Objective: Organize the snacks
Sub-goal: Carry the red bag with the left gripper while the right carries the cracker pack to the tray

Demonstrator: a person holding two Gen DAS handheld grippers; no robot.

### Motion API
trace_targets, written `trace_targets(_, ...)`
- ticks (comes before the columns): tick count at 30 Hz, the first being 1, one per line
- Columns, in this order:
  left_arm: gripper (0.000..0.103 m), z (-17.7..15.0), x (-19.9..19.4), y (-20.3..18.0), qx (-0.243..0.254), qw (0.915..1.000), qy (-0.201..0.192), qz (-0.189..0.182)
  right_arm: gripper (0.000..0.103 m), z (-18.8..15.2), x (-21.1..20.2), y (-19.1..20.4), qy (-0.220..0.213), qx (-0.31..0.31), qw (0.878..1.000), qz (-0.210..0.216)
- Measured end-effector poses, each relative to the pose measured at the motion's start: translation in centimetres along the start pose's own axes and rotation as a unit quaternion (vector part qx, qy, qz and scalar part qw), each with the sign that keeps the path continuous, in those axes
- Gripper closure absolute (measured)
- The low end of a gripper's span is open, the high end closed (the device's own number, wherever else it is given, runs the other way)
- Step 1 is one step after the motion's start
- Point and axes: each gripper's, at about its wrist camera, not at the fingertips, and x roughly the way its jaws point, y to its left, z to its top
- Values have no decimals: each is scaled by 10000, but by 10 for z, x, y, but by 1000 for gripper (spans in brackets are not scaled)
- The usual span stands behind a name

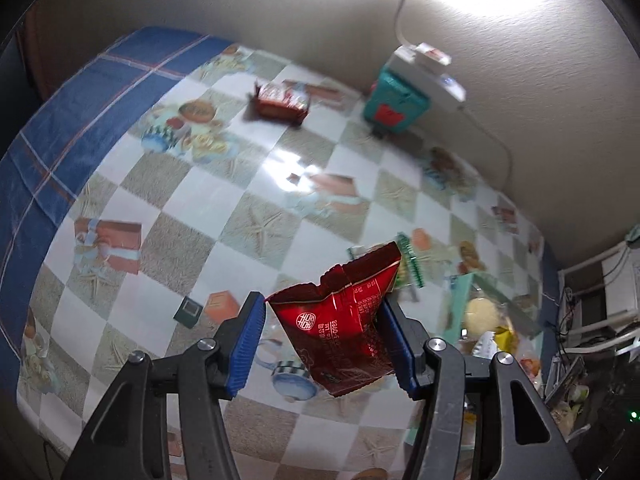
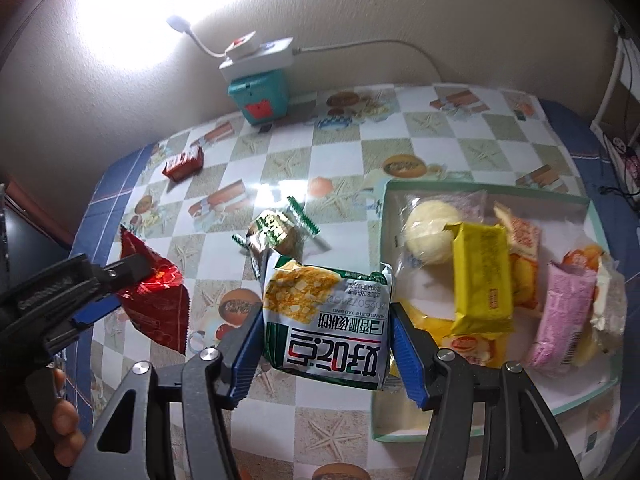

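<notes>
Two snack packets held above the table, one tray already filled

Two grippers each hold one snack. The left gripper (image 1: 322, 344) is closed on a red packet (image 1: 344, 320); its blue pads press both side edges, and the packet hangs above the checked tablecloth (image 1: 168, 208) without touching it. The right gripper (image 2: 326, 344) is closed on a white and green cracker packet (image 2: 326, 320), which is also lifted off the cloth. From the right wrist view, the left gripper with its red packet is seen at the left side, and a hand (image 2: 60, 420) holds its handle.

To the right of the cracker packet lies a shallow tray (image 2: 584, 204) with a pale green rim. Inside it are many snacks: a round yellow cake (image 2: 428, 236) in clear wrap at the far left part, a yellow bar (image 2: 482, 280) lying over other packets in the middle, an orange packet (image 2: 524, 248) behind it, a pink bar (image 2: 560, 316) at the right, and one more orange packet (image 2: 472, 348) at the near side. Some things under them I cannot tell clearly.

On the cloth outside the tray, a small green and white wrapped biscuit (image 2: 276, 234) lies just beyond the cracker packet. A small red box (image 2: 183, 165) lies far away, near the wall. A teal box (image 2: 262, 96) stands against the wall, with a white power strip (image 2: 256, 58) on top of it and a small lamp (image 2: 178, 22) on a bent neck.
</notes>
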Motion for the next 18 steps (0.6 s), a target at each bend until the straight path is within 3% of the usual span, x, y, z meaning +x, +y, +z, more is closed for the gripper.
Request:
trace_targets(10,44,1,-33,-36,327,9981,-494,-175,40,10,-24,-36,-292,391,9988,-63)
trace_targets(18,44,-14,-45,-81,808,9941,-607,-398,40,14,-50,-105,-557,1113,9912,-446)
